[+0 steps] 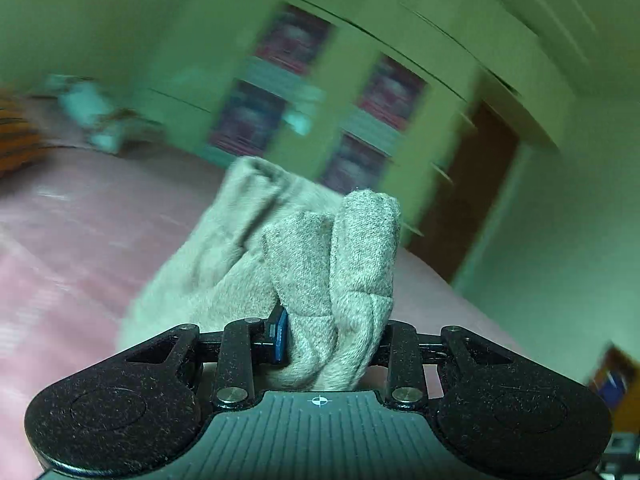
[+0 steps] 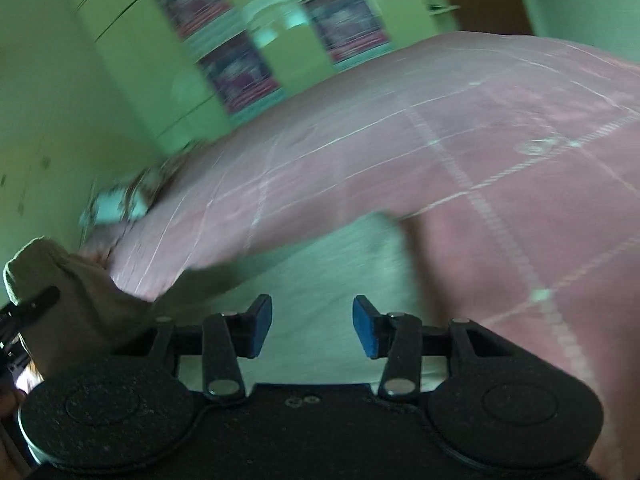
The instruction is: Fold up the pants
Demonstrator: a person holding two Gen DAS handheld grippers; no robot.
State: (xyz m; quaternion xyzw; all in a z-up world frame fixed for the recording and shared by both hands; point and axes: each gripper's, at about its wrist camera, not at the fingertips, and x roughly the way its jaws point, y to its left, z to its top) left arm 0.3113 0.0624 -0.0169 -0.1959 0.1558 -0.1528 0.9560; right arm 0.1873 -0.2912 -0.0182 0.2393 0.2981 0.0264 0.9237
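While bunched between left gripper (image 1: 320, 336) jaws, grey pants (image 1: 312, 264); pink bedspread (image 1: 80, 240) beneath.

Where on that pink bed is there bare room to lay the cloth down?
The pink bedspread is bare across its far and right side, beyond the pale pants spread under the open right gripper. The left is crowded: the left gripper holds bunched fabric there, with clutter at the bed's edge.

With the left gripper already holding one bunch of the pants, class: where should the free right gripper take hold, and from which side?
The right gripper, open and empty, should probably take the pants' loose far edge on the pink bedsheet, coming from above; the left gripper lifts the other end, and that edge lies flat and clear.
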